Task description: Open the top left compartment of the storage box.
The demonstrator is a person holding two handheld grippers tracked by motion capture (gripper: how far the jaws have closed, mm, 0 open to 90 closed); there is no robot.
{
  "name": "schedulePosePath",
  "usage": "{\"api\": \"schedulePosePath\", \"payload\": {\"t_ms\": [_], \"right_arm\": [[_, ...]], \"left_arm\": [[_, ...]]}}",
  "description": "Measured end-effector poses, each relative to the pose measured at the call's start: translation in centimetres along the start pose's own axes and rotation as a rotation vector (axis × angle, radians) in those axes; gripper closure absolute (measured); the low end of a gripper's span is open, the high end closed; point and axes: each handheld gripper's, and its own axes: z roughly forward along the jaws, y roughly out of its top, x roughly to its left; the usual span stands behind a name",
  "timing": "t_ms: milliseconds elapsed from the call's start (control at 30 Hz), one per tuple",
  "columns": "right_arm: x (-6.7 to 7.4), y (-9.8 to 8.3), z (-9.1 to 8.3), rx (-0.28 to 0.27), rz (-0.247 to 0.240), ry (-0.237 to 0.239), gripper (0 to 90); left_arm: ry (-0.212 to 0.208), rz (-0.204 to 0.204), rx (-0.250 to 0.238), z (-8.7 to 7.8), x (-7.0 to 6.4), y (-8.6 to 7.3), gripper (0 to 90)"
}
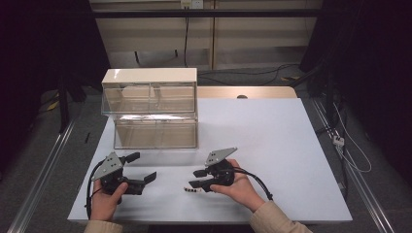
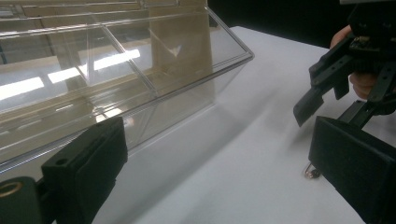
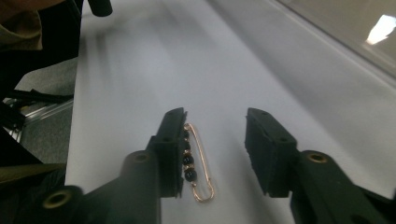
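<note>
A white table point(image 1: 272, 141) stood in front of the person. A clear box point(image 1: 150, 109) with a cream top sat on it at about ten o'clock from the middle of the table. The box had see-through walls and parts inside.

The person held a gripper in each hand. The left gripper point(image 1: 138, 170) was low on the table at about seven o'clock. Its jaws stood wide apart and held nothing. In the left gripper view, the box point(image 2: 116, 70) was close by at ten o'clock, and the right gripper point(image 2: 327, 88) showed farther off at two o'clock.

The right gripper point(image 1: 197, 178) was at about six o'clock on the table, a little right of the left one, and its tips pointed to the left. Its jaws were open, and the pads did not press on anything.

A pin point(image 3: 196, 163) lay flat on the table between those jaws. It was a gold safety pin with dark beads on it. In the right gripper view it lay right against the left jaw, well apart from the other jaw. Its round end pointed back to the gripper at six o'clock. In the high view the pin point(image 1: 192, 190) was a small pale thing just under the tips of the right gripper.

The two grippers were near each other but did not touch.
</note>
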Motion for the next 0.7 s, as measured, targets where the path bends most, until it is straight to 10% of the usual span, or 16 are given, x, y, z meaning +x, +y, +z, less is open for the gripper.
{"api": "schedulePosePath", "payload": {"t_ms": [367,700], "right_arm": [[-0.8,1.5,-2.6,-0.096,0.027,-0.064,22.9],[-1.9,3.6,-4.4,-0.134,0.028,-0.1,17.8]], "left_arm": [[-0.009,-0.008,0.001,0.1,-0.1,0.0,4.2],[-0.011,-0.01,0.001,0.2,-0.1,0.0,4.2]]}}
